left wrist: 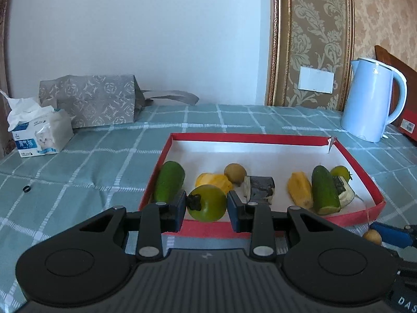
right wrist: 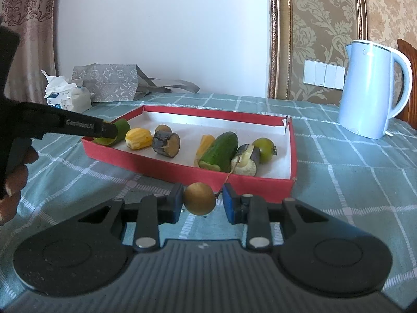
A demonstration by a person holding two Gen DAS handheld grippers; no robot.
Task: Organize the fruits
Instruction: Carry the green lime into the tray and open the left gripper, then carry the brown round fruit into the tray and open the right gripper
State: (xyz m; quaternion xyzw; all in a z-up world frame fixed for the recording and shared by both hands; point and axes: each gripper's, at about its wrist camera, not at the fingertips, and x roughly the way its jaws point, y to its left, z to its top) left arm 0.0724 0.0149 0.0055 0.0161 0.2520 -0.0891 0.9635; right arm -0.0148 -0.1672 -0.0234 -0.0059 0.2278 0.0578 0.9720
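Note:
A red box (left wrist: 250, 138) with a white floor holds cucumber pieces (left wrist: 169, 184), yellow corn pieces (left wrist: 299, 189), dark sugarcane chunks (left wrist: 259, 189), a brown longan (left wrist: 235, 173) and a small green fruit (left wrist: 340, 172). My left gripper (left wrist: 207, 207) holds a green persimmon (left wrist: 207, 206) between its blue pads over the box's near wall. My right gripper (right wrist: 200, 203) brackets a brown longan (right wrist: 199, 198) on the cloth in front of the box (right wrist: 198, 173); the left pad touches it, the right pad stands a little off. The left gripper's body (right wrist: 78, 126) reaches in from the left.
A pale blue kettle (left wrist: 370, 104) stands at the back right. A tissue pack (left wrist: 39, 130) and a grey patterned bag (left wrist: 91, 99) sit at the back left. A small black ring (left wrist: 26, 188) lies on the checked green cloth at left.

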